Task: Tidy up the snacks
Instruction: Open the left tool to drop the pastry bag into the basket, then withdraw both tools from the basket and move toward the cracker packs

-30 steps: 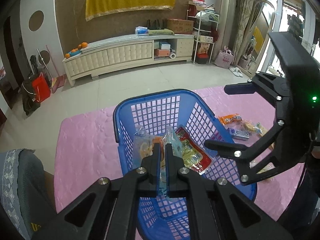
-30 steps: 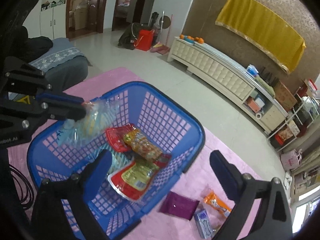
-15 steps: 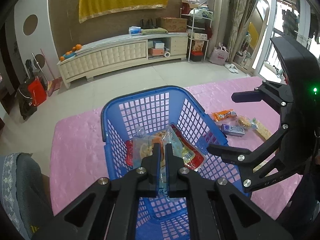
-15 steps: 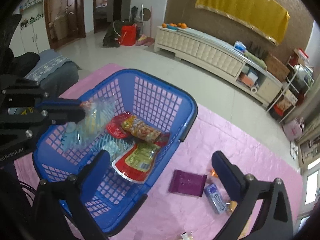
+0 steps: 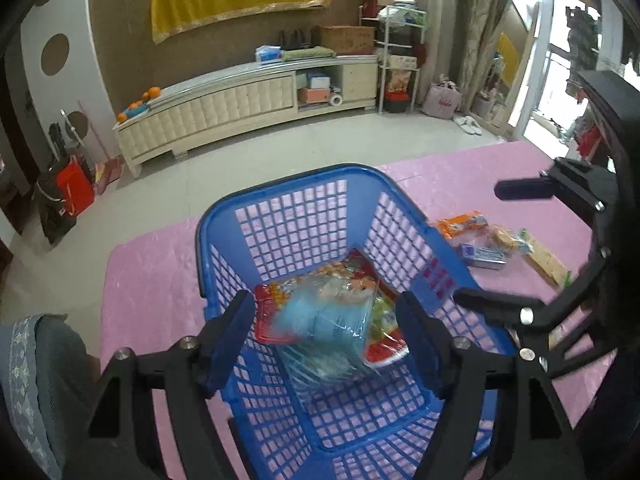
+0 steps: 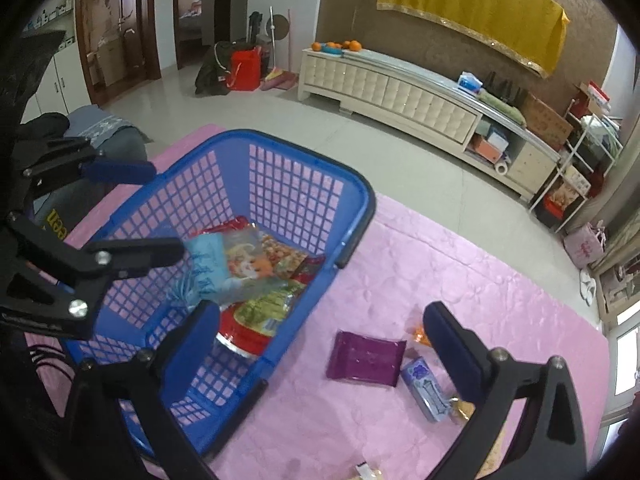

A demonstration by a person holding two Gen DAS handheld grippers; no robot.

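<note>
Both tools tilt down — left tool [image 5: 326, 322] opening.

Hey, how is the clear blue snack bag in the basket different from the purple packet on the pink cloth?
The clear blue plastic snack bag is see-through and crumpled; the dark purple foil packet is opaque and lies flat. The blue bag is inside the blue plastic lattice basket, on top of red packets; the purple packet is outside it on the pink cloth, beside a small blue pack. Neither is gripped by a tool.
</note>
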